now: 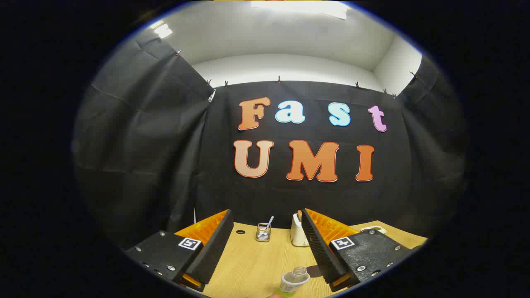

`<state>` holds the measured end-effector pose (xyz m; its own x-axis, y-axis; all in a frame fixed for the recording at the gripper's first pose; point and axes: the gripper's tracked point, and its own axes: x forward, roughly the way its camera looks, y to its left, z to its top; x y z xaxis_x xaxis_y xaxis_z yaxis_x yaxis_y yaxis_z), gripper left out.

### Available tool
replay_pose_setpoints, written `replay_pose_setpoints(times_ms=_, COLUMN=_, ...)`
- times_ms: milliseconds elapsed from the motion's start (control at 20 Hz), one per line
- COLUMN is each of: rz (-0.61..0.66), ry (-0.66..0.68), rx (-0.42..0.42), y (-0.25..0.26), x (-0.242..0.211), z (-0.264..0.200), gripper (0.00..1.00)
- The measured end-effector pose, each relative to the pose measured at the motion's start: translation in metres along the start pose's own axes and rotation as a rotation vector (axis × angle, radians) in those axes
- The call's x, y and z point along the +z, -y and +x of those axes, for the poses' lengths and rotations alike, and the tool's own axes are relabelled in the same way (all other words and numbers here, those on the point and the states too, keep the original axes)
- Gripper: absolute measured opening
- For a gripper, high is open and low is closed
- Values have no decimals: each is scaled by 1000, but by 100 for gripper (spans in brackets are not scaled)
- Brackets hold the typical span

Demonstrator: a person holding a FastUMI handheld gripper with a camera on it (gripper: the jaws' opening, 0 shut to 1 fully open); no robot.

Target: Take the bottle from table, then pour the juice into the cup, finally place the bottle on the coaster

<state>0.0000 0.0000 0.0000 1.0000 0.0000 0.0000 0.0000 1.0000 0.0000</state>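
Observation:
My gripper [266, 212] is open, with a wide gap between its fingers and nothing held. It hangs above a wooden table [252, 260]. A small clear bottle [295, 280] with a pale label and an open neck stands on the table low between the fingers, close to the base of the right finger [319, 248]. Greenish juice shows at its bottom. Beyond the fingers, near the table's back edge, stands a small glass cup [263, 232] with a straw in it. A flat pale round piece [373, 228], possibly the coaster, lies past the right finger.
A white holder-like object [297, 236] stands at the back of the table, partly hidden by the right finger. A small dark hole [240, 231] sits in the tabletop left of the cup. Black cloth walls close the booth behind and on both sides.

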Motion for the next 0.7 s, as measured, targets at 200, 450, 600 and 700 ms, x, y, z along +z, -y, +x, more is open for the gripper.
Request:
replay_pose_setpoints(times_ms=200, rz=-6, ry=-8, rx=3, y=2, x=0, z=-1, gripper=98)
replay_pose_setpoints(times_ms=450, rz=4, ry=-4, rx=-13, y=12, x=-3, z=-5, gripper=98)
replay_pose_setpoints(times_ms=600, rz=7, ry=-14, rx=-22, y=16, x=-8, z=-4, gripper=98)
replay_pose_setpoints(times_ms=700, rz=8, ry=-8, rx=-42, y=21, x=-11, z=-5, gripper=98)
